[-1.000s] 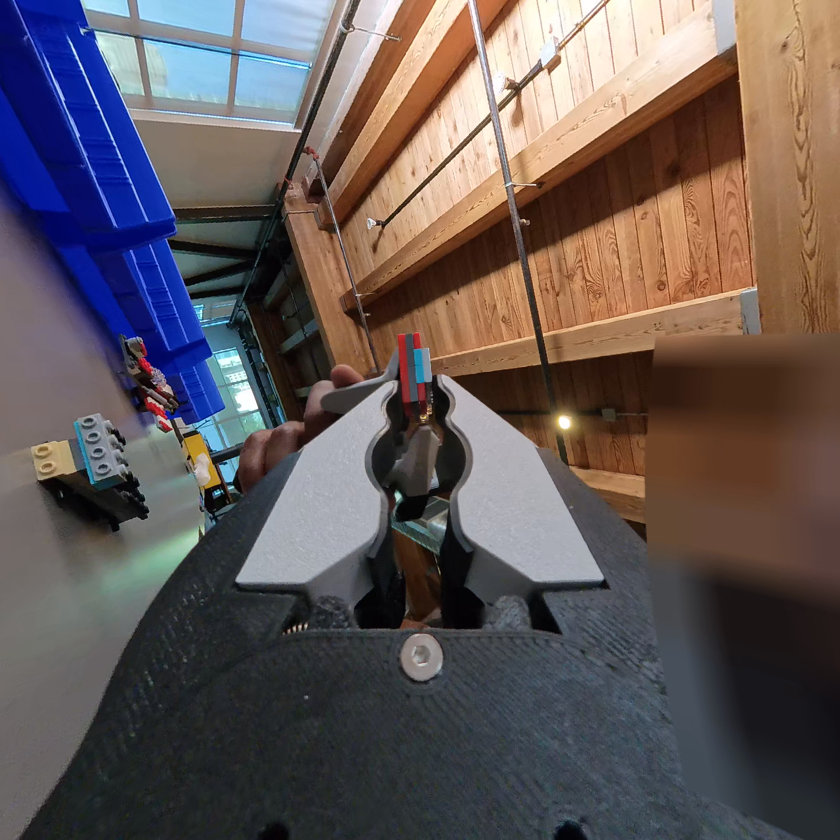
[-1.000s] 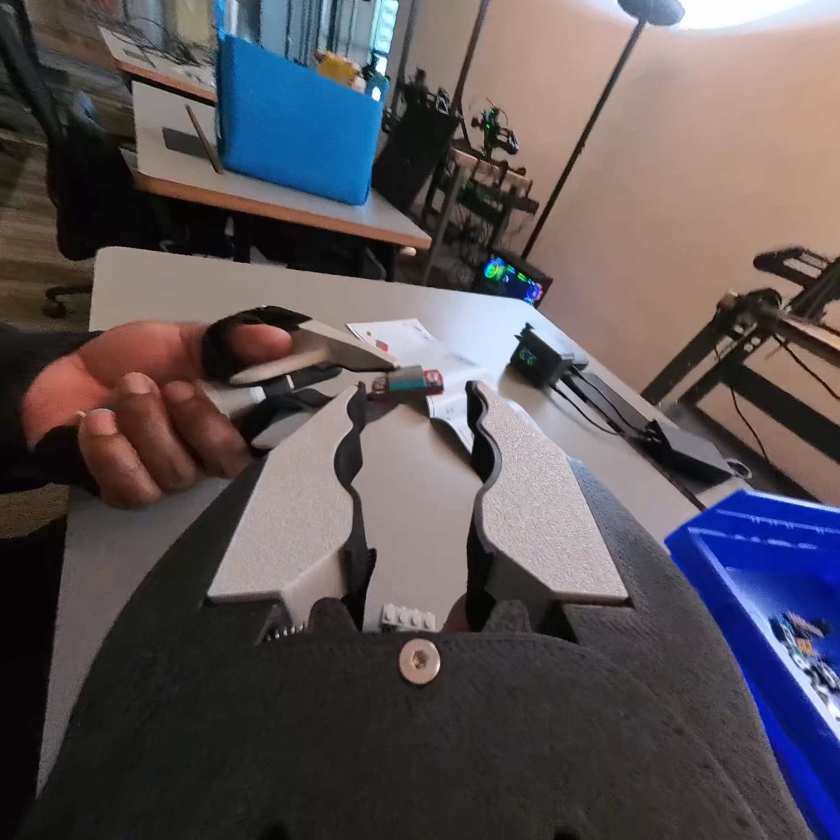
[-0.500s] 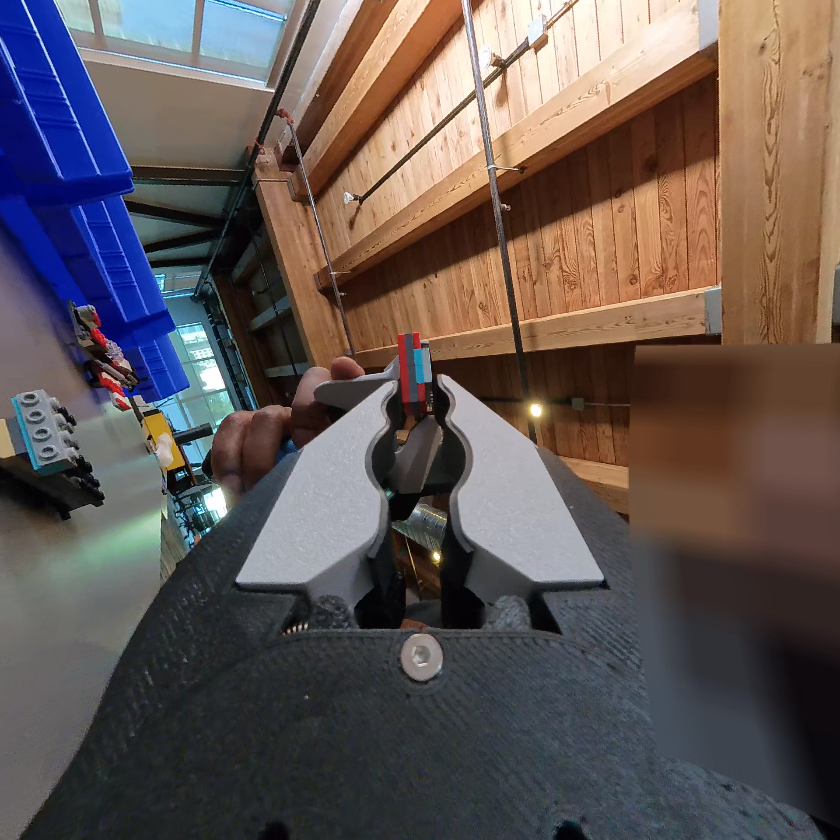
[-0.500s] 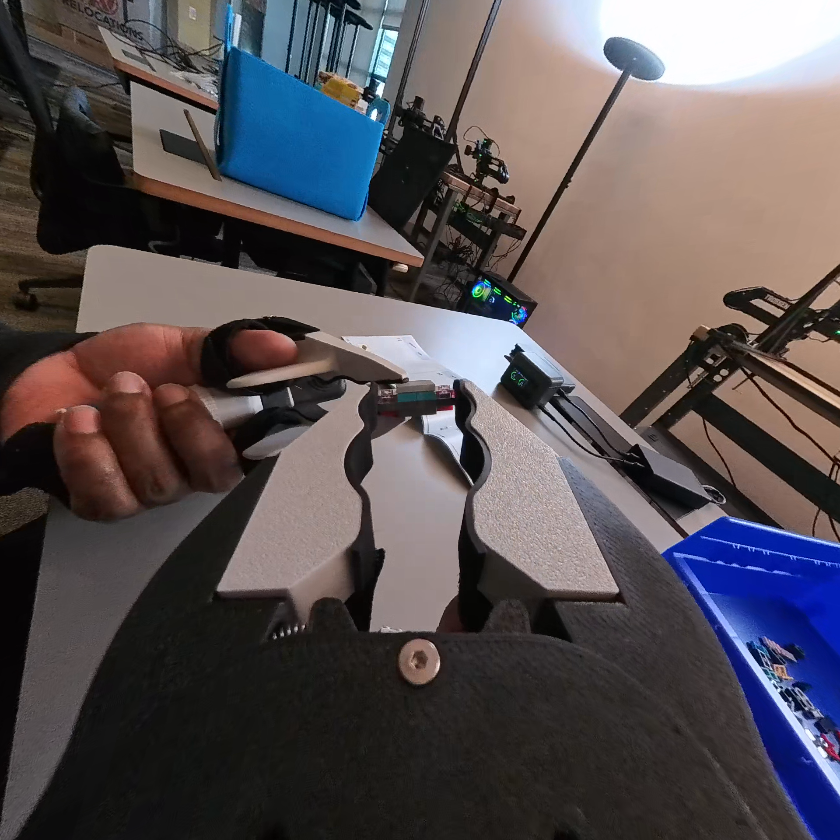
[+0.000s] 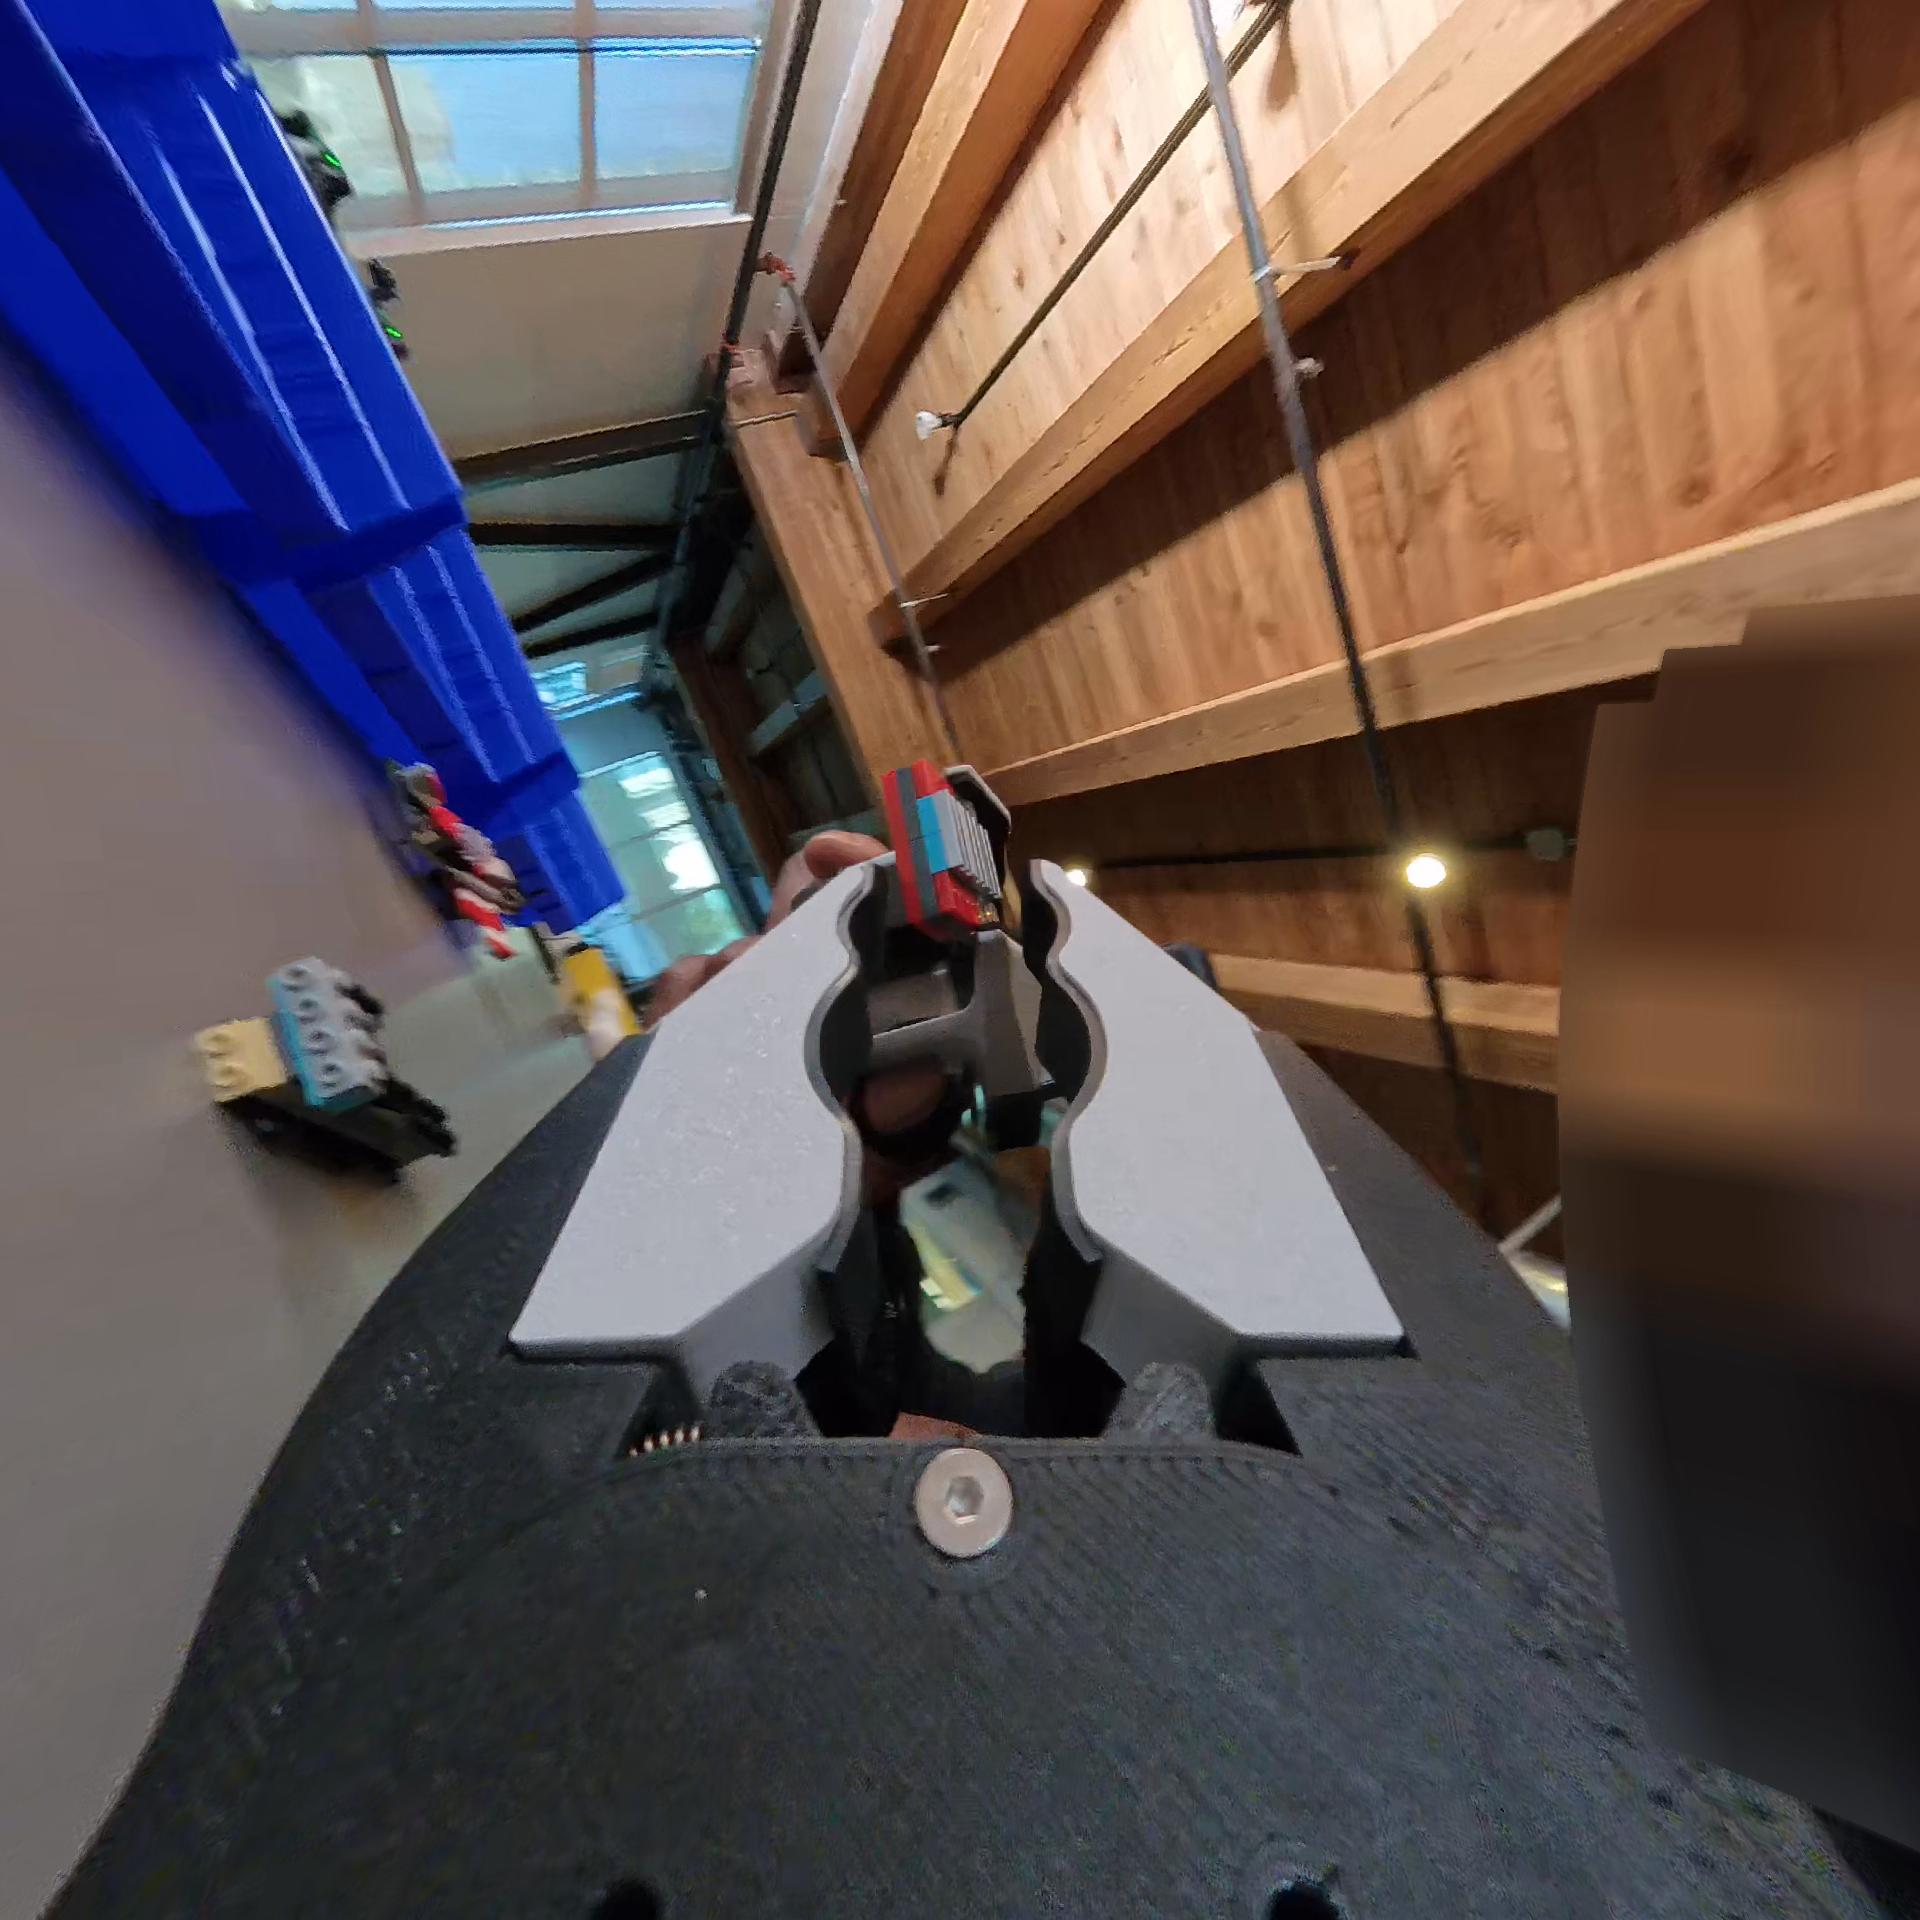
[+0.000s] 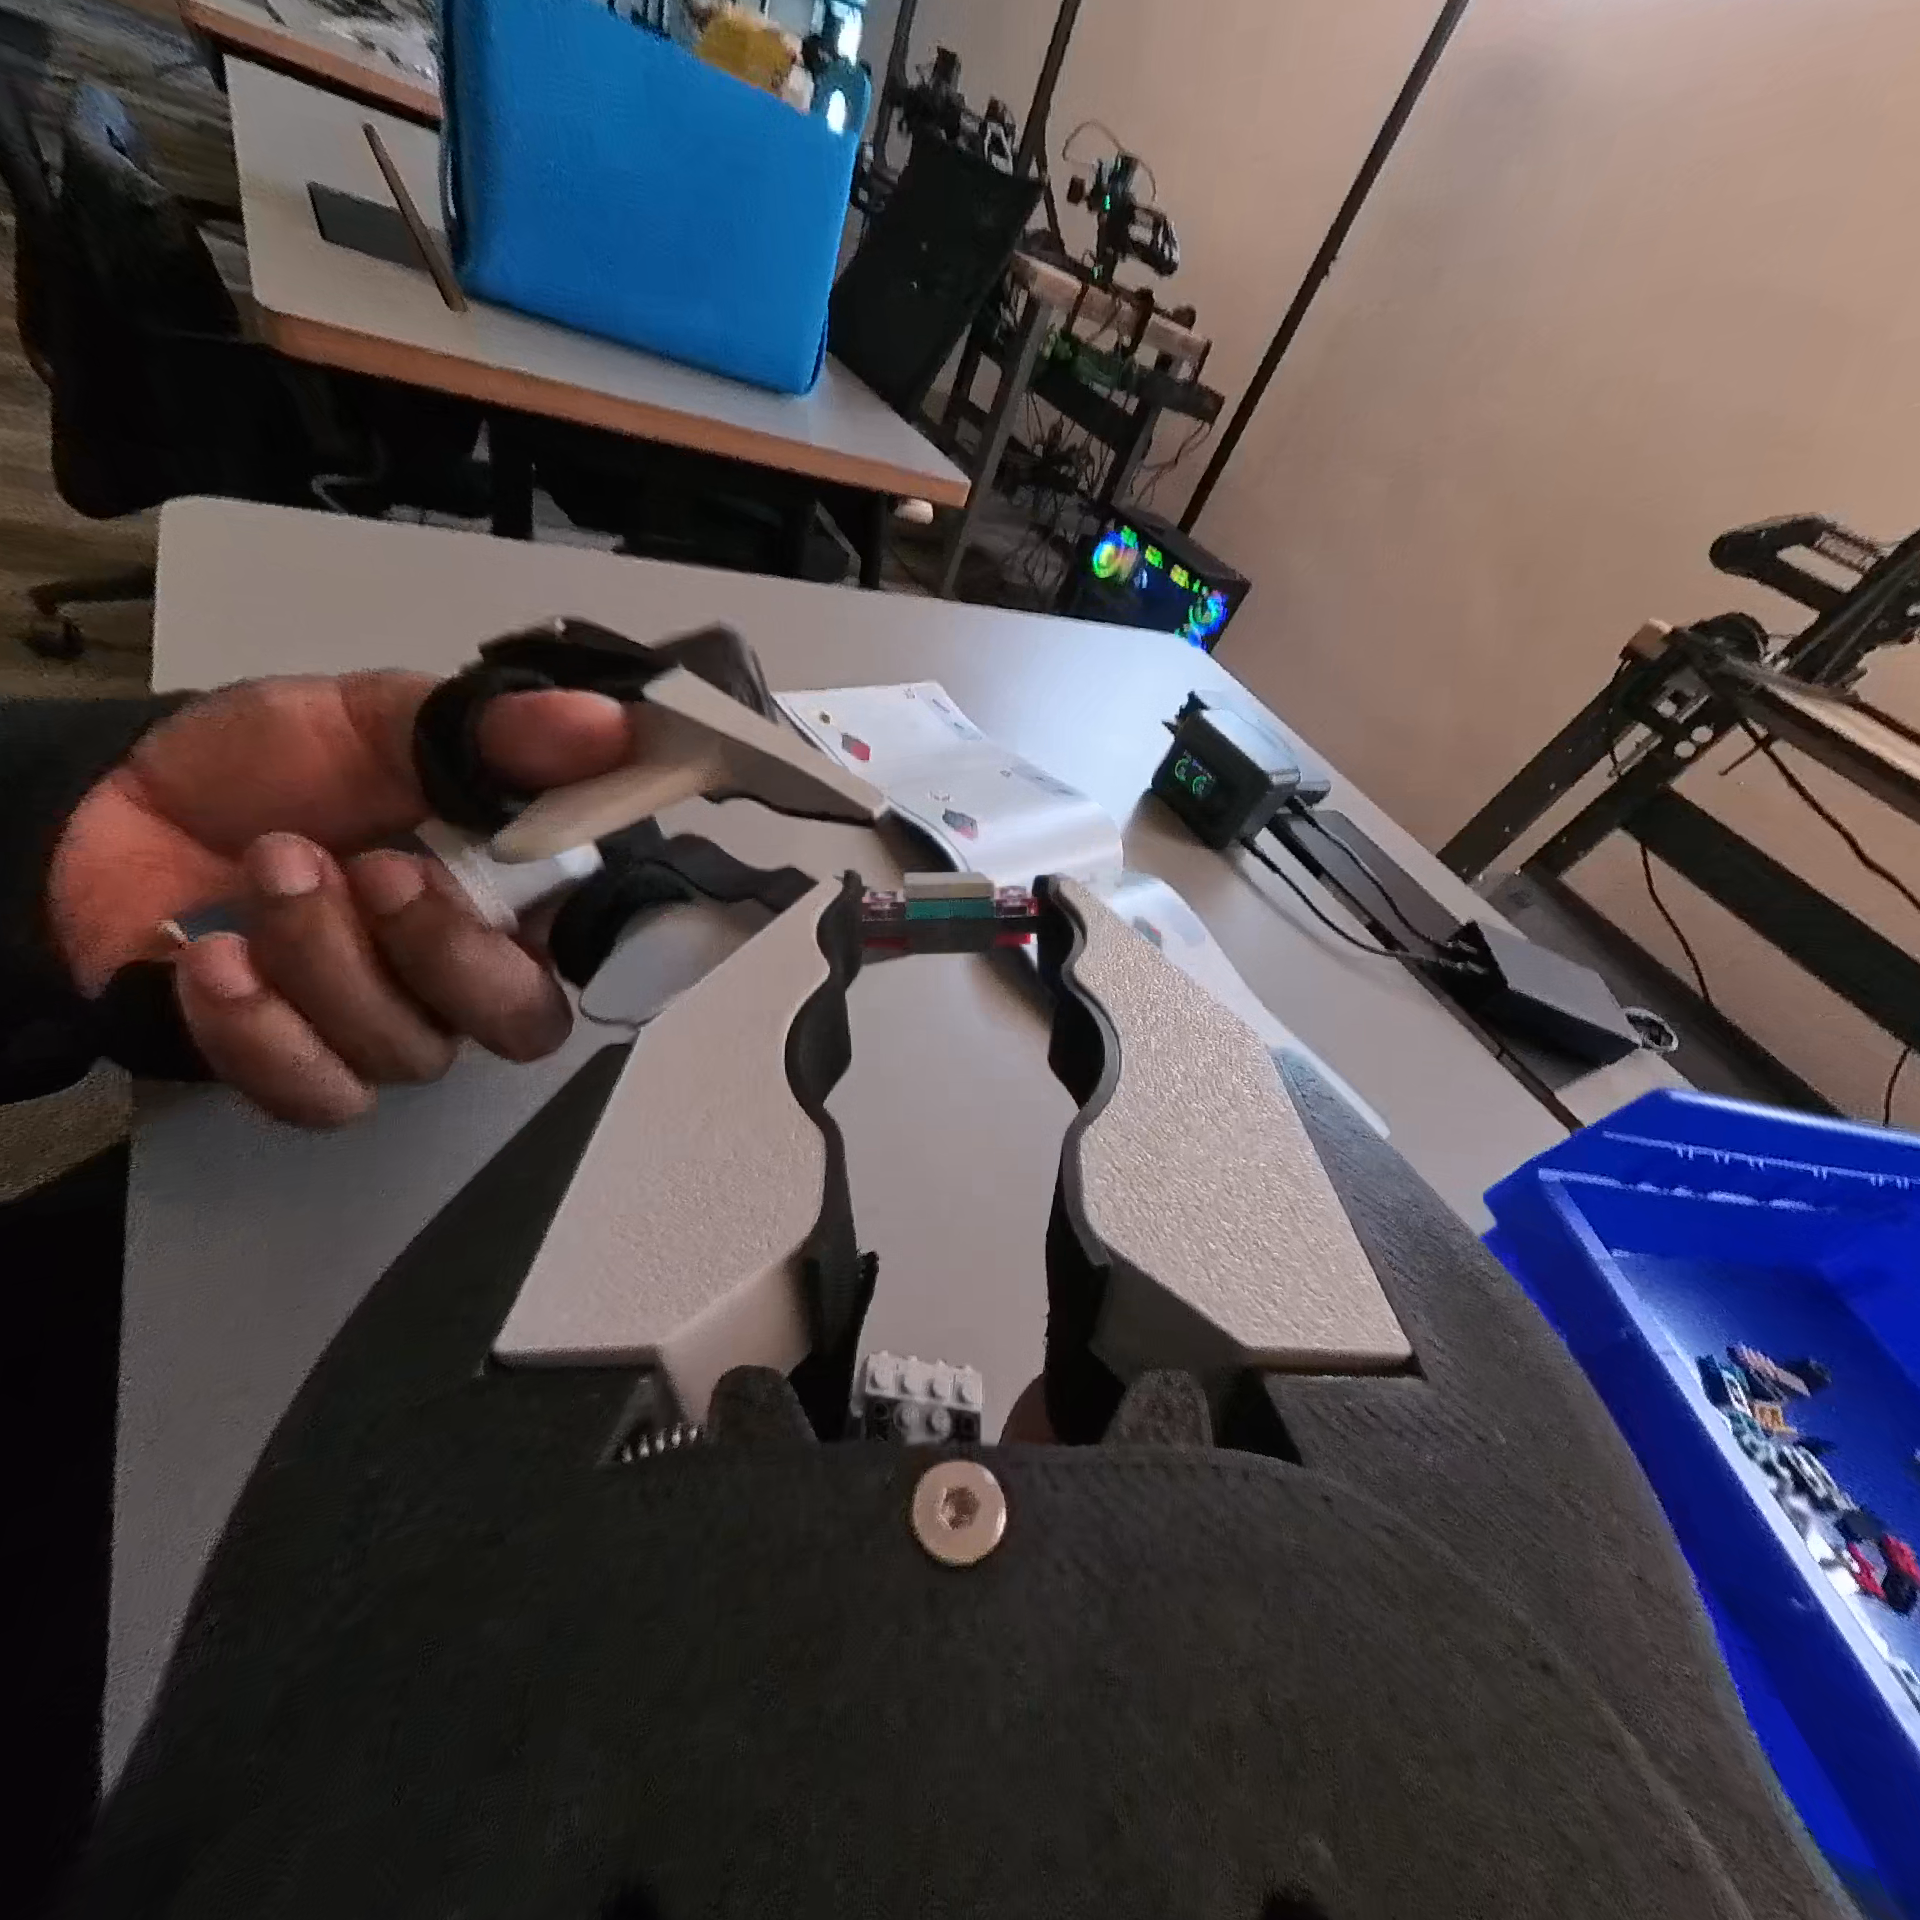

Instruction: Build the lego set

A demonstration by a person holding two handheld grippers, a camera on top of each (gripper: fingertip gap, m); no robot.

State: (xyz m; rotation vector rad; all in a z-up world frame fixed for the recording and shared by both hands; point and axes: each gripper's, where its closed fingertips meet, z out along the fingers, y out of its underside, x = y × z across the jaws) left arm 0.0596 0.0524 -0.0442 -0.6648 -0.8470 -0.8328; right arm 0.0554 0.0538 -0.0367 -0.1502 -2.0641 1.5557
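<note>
A small red, grey and teal lego piece (image 6: 948, 914) is clamped by its ends between the tips of my right gripper (image 6: 948, 935), above the grey table (image 6: 416, 561). My left gripper (image 5: 951, 894) is open, and the piece (image 5: 935, 862) stands just past its tips. In the right wrist view a hand holds the left gripper at the left, its upper finger (image 6: 727, 748) off the piece. A partial build of teal, tan and black bricks (image 5: 312, 1060) lies on the table. Its grey studs show low in the right wrist view (image 6: 920, 1392).
Blue bins (image 5: 260, 364) line the table's edge, and one at the right (image 6: 1766, 1403) holds several loose pieces. An instruction booklet (image 6: 966, 790) and a black adapter (image 6: 1226, 774) with cables lie ahead. More lego pieces (image 5: 457, 862) sit near the bins. Less than 4 cm separates the two grippers' tips.
My left gripper, shut on the piece a second ago, has opened and let go. My right gripper has closed on the piece's ends and now holds it.
</note>
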